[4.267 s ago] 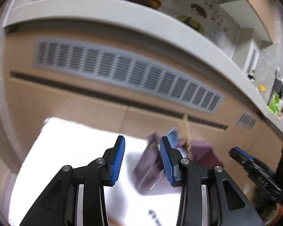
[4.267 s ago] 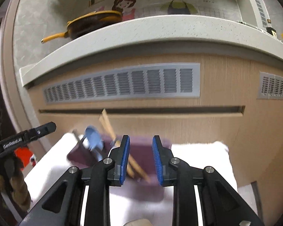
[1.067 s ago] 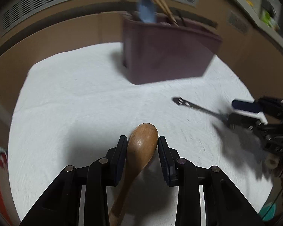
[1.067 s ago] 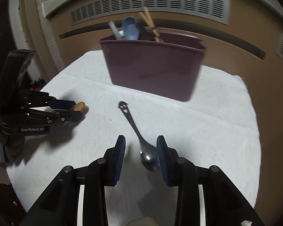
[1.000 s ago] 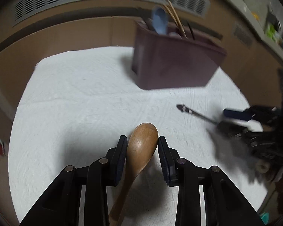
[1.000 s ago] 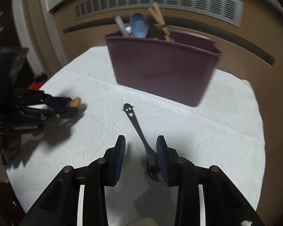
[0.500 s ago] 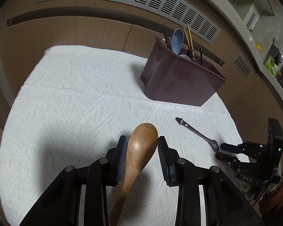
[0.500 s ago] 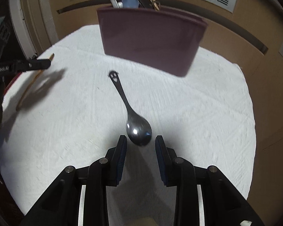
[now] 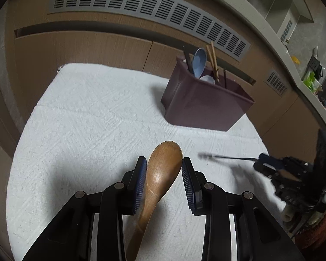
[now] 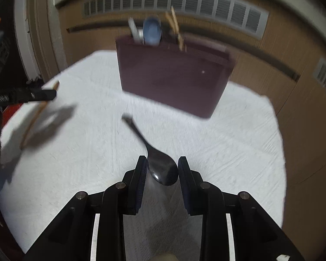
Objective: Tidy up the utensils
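The wooden spoon sits between the pads of the left gripper, bowl forward and handle running back under the gripper body; the jaws are closed on the bowl's two edges at a middling width, and the spoon is held above the white cloth.

The metal spoon has its bowl between the pads of the right gripper; these jaws are closing, the pads at or almost at the bowl's edges. Its handle points forward toward the bin, and the spoon appears lifted off the cloth, though motion blur prevents confirmation.

The purple bin stands on the cloth near its far edge, just before the wooden cabinet front.

Count in bin: one blue spoon, one white spoon, one pair of wooden chopsticks, plus at least two dark handles, not identifiable.

Count in hand: two spoons, one per gripper.

A grey vent grille runs across the cabinet above the bin.
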Demonstrator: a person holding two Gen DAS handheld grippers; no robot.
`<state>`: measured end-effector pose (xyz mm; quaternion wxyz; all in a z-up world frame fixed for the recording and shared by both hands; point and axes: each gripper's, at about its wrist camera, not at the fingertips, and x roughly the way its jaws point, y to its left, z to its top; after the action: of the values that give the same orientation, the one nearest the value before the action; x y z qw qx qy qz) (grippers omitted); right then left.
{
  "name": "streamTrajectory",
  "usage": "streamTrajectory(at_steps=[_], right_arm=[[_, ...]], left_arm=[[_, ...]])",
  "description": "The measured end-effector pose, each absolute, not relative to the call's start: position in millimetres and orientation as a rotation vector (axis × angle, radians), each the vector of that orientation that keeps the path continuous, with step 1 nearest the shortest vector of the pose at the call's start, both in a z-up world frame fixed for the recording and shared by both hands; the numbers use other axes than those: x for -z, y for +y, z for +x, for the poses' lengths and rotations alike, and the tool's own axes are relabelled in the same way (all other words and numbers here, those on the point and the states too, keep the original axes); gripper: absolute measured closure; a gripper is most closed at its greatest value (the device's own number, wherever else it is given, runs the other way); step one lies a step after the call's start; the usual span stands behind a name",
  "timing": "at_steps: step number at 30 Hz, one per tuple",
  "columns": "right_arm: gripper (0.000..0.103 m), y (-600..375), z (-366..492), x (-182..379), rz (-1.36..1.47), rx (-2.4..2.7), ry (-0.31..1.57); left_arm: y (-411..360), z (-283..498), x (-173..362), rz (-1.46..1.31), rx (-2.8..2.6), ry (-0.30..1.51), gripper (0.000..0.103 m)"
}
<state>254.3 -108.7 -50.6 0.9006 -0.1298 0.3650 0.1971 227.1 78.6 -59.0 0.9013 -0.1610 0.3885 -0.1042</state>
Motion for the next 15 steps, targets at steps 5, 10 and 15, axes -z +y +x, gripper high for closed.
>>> streamTrajectory(at_steps=[5, 10, 15], right_arm=[[0.100, -103.6, 249.4, 2.7, -0.255, -0.410, 0.647], [0.089, -108.5, 257.4, 4.7, -0.199, -0.436, 0.753], [0.077, -126.0, 250.6, 53.7, -0.016, -0.543, 0.995]], left_arm=[[72.2, 224.2, 43.4, -0.323, 0.234, 0.765, 0.069], [75.2, 219.1, 37.6, -0.318, 0.234, 0.745, 0.069], [82.7, 219.8, 42.7, -0.334, 0.223, 0.756, 0.069]])
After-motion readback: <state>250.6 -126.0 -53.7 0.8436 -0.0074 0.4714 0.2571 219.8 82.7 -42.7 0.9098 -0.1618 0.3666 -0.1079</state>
